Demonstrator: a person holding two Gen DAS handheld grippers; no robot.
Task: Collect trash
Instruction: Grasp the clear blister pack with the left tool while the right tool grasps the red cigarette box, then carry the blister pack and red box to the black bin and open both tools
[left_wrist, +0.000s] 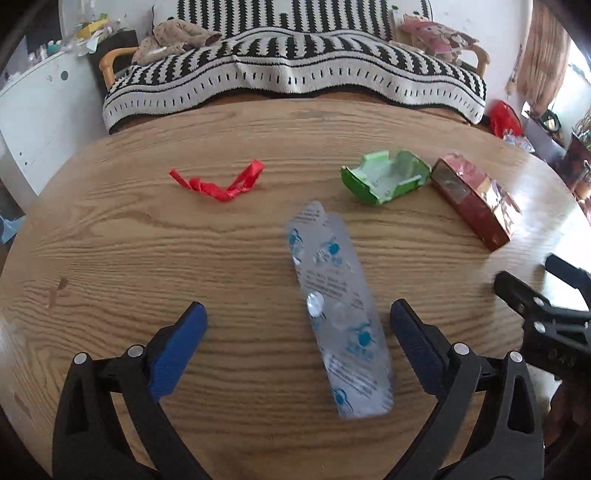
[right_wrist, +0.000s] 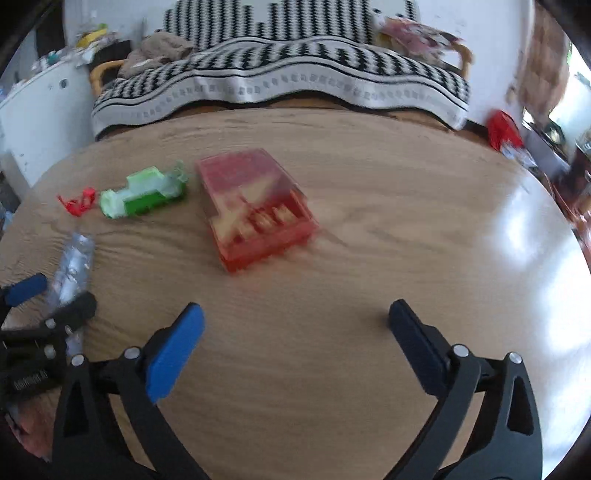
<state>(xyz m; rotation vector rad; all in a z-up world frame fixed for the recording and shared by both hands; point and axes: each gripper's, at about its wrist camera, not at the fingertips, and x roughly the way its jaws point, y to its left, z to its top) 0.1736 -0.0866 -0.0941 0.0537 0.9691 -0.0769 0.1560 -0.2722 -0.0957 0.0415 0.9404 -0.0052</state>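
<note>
Blue-padded fingers (left_wrist: 184, 343) of the left tool (left_wrist: 297, 314) stand spread wide over the wooden worktop (left_wrist: 110, 240), with a silver blister strip (left_wrist: 338, 314) lying flat between them, nearer the right finger and touching neither. Beyond the strip, well apart from the tool, lie a red ribbon scrap (left_wrist: 221, 182) to the left, a torn green carton (left_wrist: 384, 177) to the right, and a red box (left_wrist: 476, 201) just beside the carton. Right tool (right_wrist: 295, 314), also spread and gripping nothing, hovers over bare worktop (right_wrist: 369, 258); the red box (right_wrist: 255, 206) lies ahead of it, slightly left, apart from both fingers. Its view is motion-blurred. Green carton (right_wrist: 144, 194), ribbon scrap (right_wrist: 77, 203) and blister strip (right_wrist: 74, 266) appear at far left. A black-and-white striped blanket (left_wrist: 295, 70) covers the seat behind the worktop.
</note>
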